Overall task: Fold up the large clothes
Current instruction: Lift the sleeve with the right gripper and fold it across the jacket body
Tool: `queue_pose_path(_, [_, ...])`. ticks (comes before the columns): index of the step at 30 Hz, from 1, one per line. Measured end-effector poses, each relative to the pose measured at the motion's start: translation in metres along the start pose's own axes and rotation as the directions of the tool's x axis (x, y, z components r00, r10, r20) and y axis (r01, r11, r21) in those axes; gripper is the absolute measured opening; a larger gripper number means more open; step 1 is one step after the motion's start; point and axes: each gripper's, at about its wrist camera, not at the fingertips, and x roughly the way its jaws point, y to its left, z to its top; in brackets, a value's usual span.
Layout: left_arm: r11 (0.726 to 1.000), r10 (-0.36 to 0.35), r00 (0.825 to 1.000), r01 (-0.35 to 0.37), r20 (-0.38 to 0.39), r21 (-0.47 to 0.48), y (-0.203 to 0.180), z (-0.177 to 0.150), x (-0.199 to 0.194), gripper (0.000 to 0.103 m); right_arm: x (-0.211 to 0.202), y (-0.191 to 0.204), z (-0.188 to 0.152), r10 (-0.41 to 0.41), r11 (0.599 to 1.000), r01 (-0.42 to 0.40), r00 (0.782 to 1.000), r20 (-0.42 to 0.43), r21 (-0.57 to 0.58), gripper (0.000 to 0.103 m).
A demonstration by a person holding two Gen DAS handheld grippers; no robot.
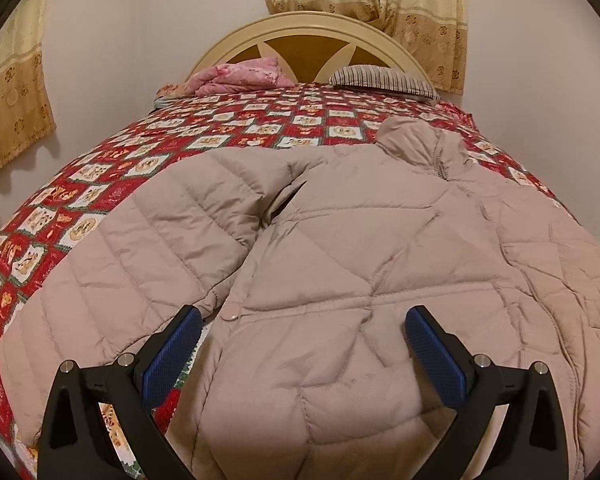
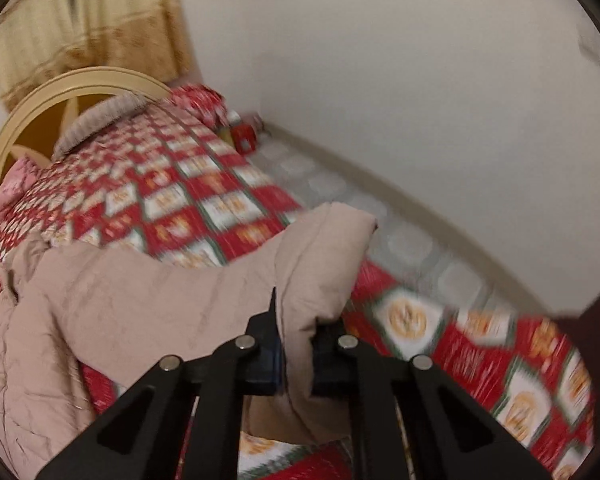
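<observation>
One jacket (image 1: 340, 240), beige, puffy, quilted in diamond stitching, spread front-up across the near end of one bed (image 1: 172, 136); collar (image 1: 408, 136) toward the headboard (image 1: 308, 28), zip running down from it, one round snap button (image 1: 232, 312) at the hem edge. One sleeve (image 1: 172, 216) lying out flat to the left in the left wrist view, fabric softly creased. Bed cover glossy, red with white squares bearing orange figures, green edging. One curved cream headboard with brown panels. One striped pillow (image 1: 384, 80) and one crumpled pink cloth (image 1: 240, 76) at the head of the bed. Two curtain panels (image 1: 364, 4) behind the headboard, one more curtain (image 1: 12, 92) at the left, all yellowish with patterned borders. Left gripper (image 1: 304, 344) spread wide above the jacket's lower front, blue ribbed pads (image 1: 436, 360) on black fingers, nothing between them. Right gripper (image 2: 296, 356) clamped narrowly on the other sleeve (image 2: 316, 264), a thick fold of beige fabric bunched between its pads and raised off the bed cover; right wrist view blurred. Pale tiled floor (image 2: 380, 216) beside the bed along a plain wall.
</observation>
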Motion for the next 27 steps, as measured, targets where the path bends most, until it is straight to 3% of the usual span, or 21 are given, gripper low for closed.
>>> queue_pose_path(7, [0.999,-0.032,0.999,0.032,0.015,-0.007,0.002,0.0,-0.012,0.102,-0.061,0.103,0.033,0.057,0.964,-0.01,0.983,0.173,-0.264,0.012])
queue_pose_path(13, [0.999,-0.045,0.998,0.046,0.041,-0.017,0.009,0.003,-0.024,0.102,-0.087,0.187,0.029,0.157,0.898,-0.041,0.96,0.232,-0.438,0.012])
queue_pose_path(20, [0.998,-0.051,0.997,0.053,0.062,-0.029,0.018,0.004,-0.033,0.102,-0.102,0.279,0.008,0.288,0.804,-0.105,0.93,0.229,-0.585,0.011])
queue_pose_path(27, [0.998,-0.043,0.997,0.045,0.068,-0.035,0.029,0.002,-0.039,0.102,-0.099,0.376,-0.046,0.399,0.671,-0.175,0.904,0.153,-0.72,0.011])
